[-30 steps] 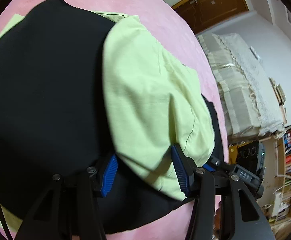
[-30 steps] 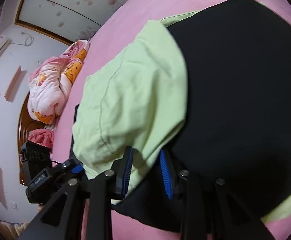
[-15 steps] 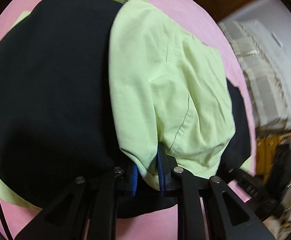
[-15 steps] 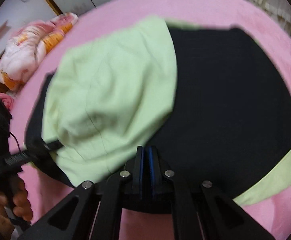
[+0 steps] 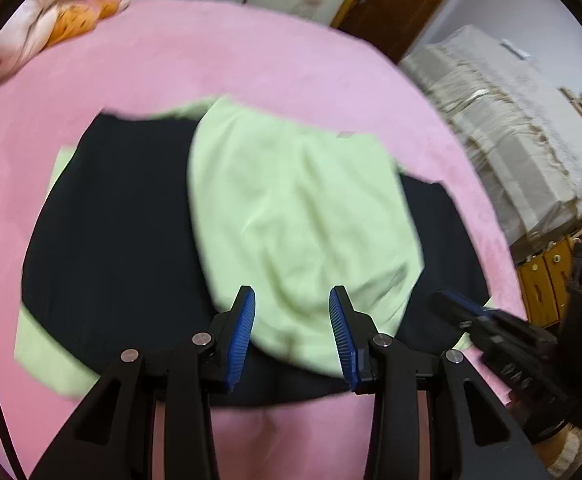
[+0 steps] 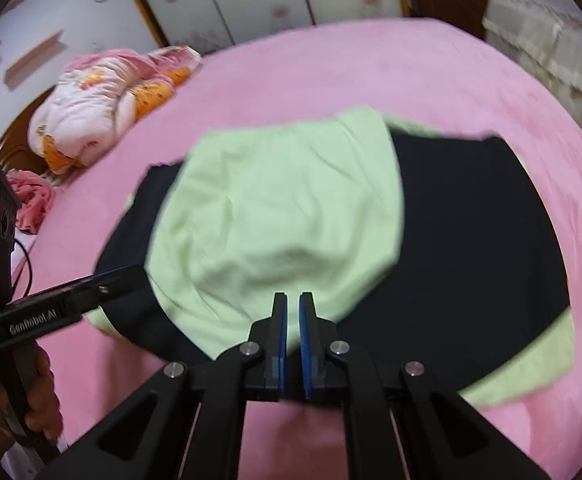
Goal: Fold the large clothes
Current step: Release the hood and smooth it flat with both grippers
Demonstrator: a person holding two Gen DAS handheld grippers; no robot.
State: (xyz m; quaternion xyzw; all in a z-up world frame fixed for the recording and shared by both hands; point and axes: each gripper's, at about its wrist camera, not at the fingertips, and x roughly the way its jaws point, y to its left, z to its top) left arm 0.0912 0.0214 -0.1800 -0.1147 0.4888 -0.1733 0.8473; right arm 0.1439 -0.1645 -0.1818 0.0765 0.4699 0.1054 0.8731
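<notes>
Left gripper [image 5: 291, 332], released, and right gripper [image 6: 292, 336], clenched empty, are hovering just beside the green flap's [image 5: 299, 220] near hem, the left sitting more squarely over it.

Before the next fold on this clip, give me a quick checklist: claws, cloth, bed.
1. Left claw free of cloth: ok; its jaws have just been opening and nothing sits between the pads.
2. Right claw empty: ok; shut, no fabric pinched.
3. Pale green flap of the garment folded over the black fabric panel: ok, though wrinkled.
4. Fold edges lined up: cannot tell, both views are blurred.
5. Green strip sticking out at the near corner: not ok, untucked.
6. Pink bed cover beyond the garment: ok, bare; crumpled floral quilt lies apart.
</notes>
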